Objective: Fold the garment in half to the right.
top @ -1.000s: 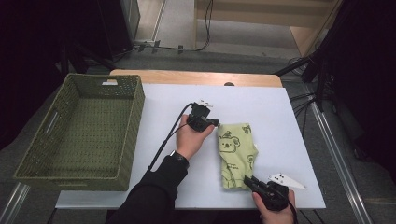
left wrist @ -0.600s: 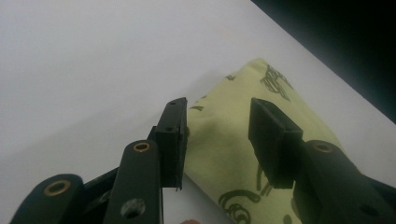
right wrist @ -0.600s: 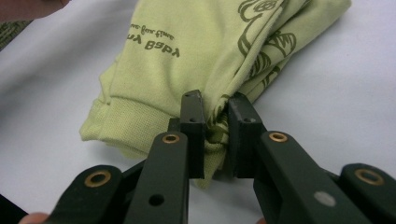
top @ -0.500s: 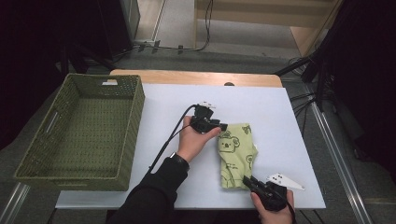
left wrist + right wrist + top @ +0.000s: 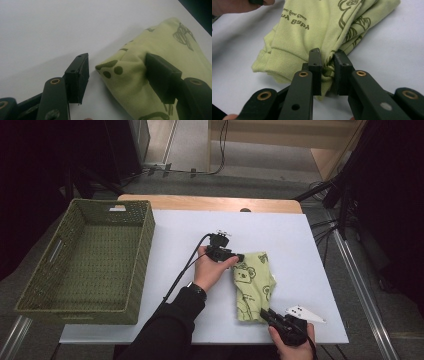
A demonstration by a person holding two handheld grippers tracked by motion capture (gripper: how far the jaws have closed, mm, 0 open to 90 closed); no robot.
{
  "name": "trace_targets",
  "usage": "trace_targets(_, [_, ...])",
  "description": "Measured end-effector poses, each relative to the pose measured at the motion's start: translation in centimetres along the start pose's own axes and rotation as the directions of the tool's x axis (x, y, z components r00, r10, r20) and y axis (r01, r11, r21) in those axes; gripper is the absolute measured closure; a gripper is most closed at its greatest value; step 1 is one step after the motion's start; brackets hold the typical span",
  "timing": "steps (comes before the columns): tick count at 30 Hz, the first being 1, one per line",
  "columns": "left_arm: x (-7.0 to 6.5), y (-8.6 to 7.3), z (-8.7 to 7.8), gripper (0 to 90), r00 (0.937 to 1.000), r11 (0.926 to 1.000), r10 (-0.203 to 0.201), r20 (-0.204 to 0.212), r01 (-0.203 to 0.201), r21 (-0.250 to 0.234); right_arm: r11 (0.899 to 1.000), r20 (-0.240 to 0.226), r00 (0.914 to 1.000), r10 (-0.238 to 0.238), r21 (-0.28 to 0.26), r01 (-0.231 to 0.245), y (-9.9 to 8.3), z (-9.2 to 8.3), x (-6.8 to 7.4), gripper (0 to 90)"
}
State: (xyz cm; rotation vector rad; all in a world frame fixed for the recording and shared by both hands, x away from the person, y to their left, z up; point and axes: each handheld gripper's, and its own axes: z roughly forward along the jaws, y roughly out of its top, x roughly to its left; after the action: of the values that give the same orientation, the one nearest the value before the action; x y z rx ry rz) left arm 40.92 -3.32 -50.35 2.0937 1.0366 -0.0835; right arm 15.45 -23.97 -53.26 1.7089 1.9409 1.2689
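We had the folded cloth (image 5: 253, 286) lying on the white table (image 5: 310, 250), right of the basket (image 5: 90, 265). Our right gripper (image 5: 327, 65) pinched its near hem, 2 jaws pressed on a bunch of fabric, probably to anchor that end. Our left gripper (image 5: 117, 72) had just been opening; its jaws stood spread astride the far corner, 1 resting on the cloth without gripping it, likely lining up a grab.

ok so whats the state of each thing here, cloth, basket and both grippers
green printed garment: folded, flat on the white table, near corner pinched
left gripper: jaws just been opening, apart around the garment's far corner, one jaw on the cloth
right gripper: shut on the garment's near edge
green woven basket: upright, empty
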Motion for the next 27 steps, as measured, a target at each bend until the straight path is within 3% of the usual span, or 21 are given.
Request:
trace_targets(3, [-0.1,0.0,0.3,37.9,0.9999,1.0000,-0.003,0.015,0.002,0.005,1.000,-0.001,1.0000,0.000,0.001,0.000,0.0,0.0,0.0,76.2])
trace_targets(6, [0.0,0.1,0.1,51.5,0.9990,0.9999,-0.006,0.044,0.005,0.010,1.000,-0.003,1.0000,0.001,0.001,-0.001,0.0,0.0,0.0,76.2])
trace_targets(7, [-0.2,0.1,0.0,56.9,0.9981,0.9998,0.015,0.060,-0.015,0.009,1.000,-0.002,1.0000,0.001,0.001,-0.001,0.0,0.0,0.0,76.2])
trace_targets(10, [-0.6,0.1,-0.2,70.1,0.9974,0.9987,0.050,0.052,-0.050,0.005,1.000,0.001,1.0000,-0.003,-0.002,0.003,0.0,0.0,0.0,76.3])
trace_targets(11, [-0.9,0.1,-0.4,72.9,0.9958,0.9966,0.083,0.040,-0.083,0.001,1.000,0.005,1.0000,-0.002,-0.005,0.002,0.0,0.0,0.1,76.4])
trace_targets(12, [-0.9,0.1,-0.4,74.9,0.9958,0.9966,0.083,0.040,-0.083,0.001,1.000,0.005,1.0000,-0.002,-0.005,0.002,0.0,0.0,0.1,76.4])
trace_targets(19, [-0.6,-0.1,-1.8,76.9,0.9949,0.9953,0.097,0.026,-0.097,-0.009,1.000,-0.009,0.9997,-0.021,-0.008,0.021,-0.1,0.5,1.6,76.8])
trace_targets(27, [1.6,-1.1,-4.4,76.9,0.9980,0.9978,0.063,0.005,-0.063,-0.019,0.999,-0.045,0.9979,-0.046,-0.005,0.045,0.2,1.8,3.9,76.9])
